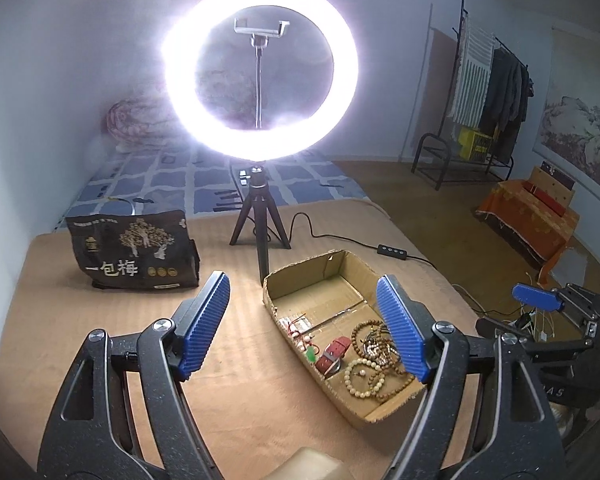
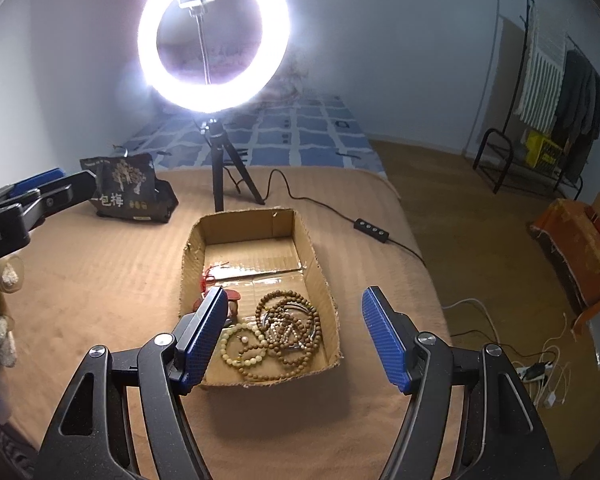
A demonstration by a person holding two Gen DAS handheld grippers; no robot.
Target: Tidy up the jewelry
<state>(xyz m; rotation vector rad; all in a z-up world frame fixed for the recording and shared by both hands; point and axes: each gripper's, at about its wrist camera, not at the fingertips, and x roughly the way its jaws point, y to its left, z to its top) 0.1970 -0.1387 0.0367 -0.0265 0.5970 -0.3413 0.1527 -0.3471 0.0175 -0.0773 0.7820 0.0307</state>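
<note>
Bracelets point(image 2: 288, 330) heaped in cardboard box point(image 2: 320, 276)

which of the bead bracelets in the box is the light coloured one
The cream bracelet at the box's near left corner, beside the right tool's left finger. The other strands are brown.

My right gripper point(image 2: 296, 336) hangs wide apart above the near end of the cardboard box point(image 2: 318, 264), whose low walls fence the beads point(image 2: 288, 328) on every side; I see room to enter only from above. Ahead of it the far half of the box floor lies bare. Beyond stand the ring light tripod point(image 2: 224, 176) and its cable point(image 2: 300, 196). Off to the left, the black bag point(image 2: 132, 188) and my left gripper point(image 2: 40, 196) crowd that flank.
</note>
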